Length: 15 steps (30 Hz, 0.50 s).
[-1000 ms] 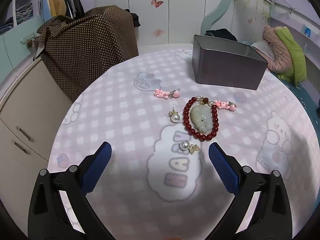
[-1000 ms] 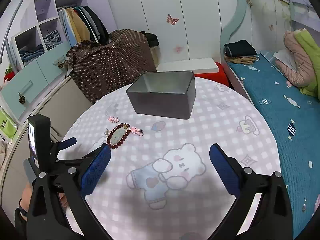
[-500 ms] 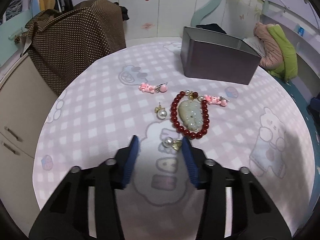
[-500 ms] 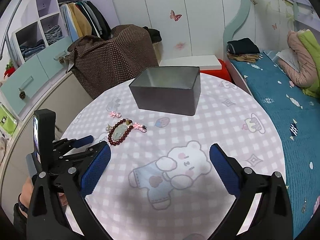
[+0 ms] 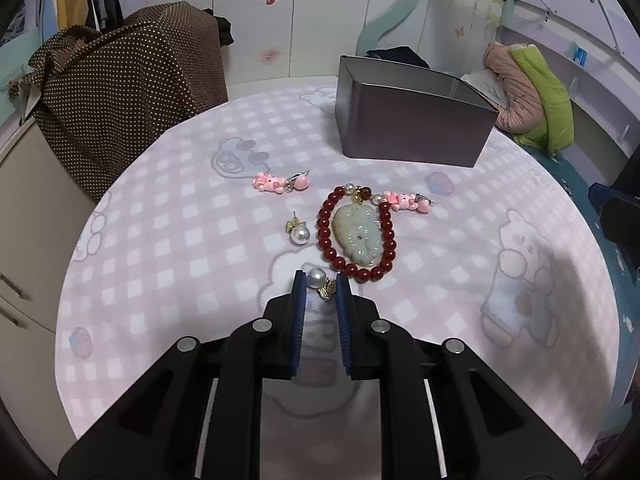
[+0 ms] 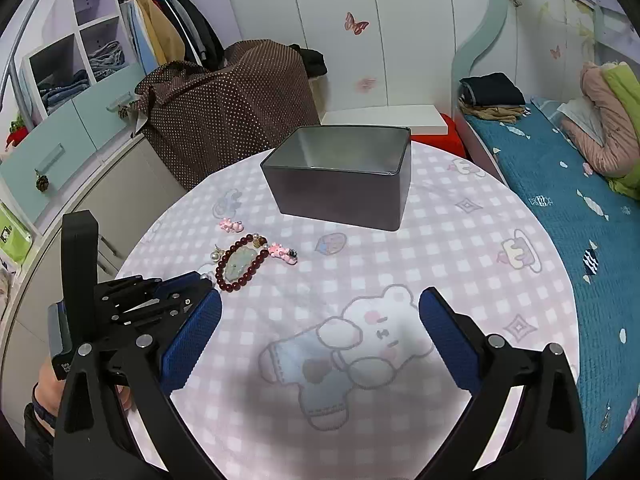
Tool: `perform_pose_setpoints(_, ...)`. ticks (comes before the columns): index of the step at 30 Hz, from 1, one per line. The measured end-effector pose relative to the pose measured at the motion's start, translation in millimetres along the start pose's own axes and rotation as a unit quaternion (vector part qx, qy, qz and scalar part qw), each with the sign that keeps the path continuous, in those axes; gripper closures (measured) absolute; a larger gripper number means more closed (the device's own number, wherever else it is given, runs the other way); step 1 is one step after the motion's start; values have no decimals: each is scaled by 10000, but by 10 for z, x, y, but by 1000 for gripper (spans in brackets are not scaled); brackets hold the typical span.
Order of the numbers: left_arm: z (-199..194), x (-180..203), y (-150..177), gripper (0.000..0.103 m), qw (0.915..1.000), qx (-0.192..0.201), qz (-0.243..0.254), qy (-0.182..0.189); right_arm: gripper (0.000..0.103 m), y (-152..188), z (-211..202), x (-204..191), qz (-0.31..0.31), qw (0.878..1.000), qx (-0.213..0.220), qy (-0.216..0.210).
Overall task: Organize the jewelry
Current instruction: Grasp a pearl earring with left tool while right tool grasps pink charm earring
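My left gripper [image 5: 321, 286] has its blue jaws closed narrowly around a pearl earring [image 5: 316, 279] with a gold clasp, lying on the pink checked tablecloth [image 5: 168, 240]. Just beyond lie a red bead bracelet [image 5: 356, 236] with a pale jade pendant [image 5: 358, 234], a second pearl earring [image 5: 298, 232], and two pink charm earrings [image 5: 280, 182] [image 5: 406, 201]. An open grey metal box [image 5: 412, 120] stands at the back. My right gripper [image 6: 320, 320] is open and empty above the bear print. The left gripper [image 6: 200, 280] also shows in the right wrist view.
A brown dotted cloth-covered object [image 5: 120, 92] stands off the table's far left. A bed with teal cover [image 6: 560, 200] lies to the right. Drawers and wardrobe shelves [image 6: 60, 100] are on the left. The round table's edge [image 5: 72, 280] curves near.
The left gripper has moved forward to the nearest pearl earring and its jaws have closed from wide open to around it. The right gripper has stayed open, shifting only slightly.
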<state>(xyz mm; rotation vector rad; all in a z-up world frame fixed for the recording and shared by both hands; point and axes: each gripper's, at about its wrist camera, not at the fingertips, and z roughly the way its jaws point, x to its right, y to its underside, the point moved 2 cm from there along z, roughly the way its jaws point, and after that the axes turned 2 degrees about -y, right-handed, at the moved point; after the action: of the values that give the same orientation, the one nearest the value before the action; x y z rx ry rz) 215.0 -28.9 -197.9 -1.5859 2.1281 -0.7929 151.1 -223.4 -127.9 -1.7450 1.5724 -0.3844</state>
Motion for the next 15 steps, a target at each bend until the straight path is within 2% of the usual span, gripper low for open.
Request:
perform_pose_setpoints(3, -25, -25, 0, 92, 9999, 37, -102, 116, 8, -34, 69, -11, -84, 9999, -61, 21)
perform_pose_setpoints(5, -54, -47, 13, 102, 9998, 63, -138, 134, 8, -71, 210, -16, -198, 9995, -210, 99)
perform_pose_setpoints(10, -188, -156, 54, 102, 9992, 194, -323, 129, 8, -148, 629, -63, -443, 9970, -603, 214)
perform_pose_setpoints(15, -237, -209, 109, 102, 9994, 207, -267, 90, 10, -174, 1024, -200, -1017, 9899, -939, 289)
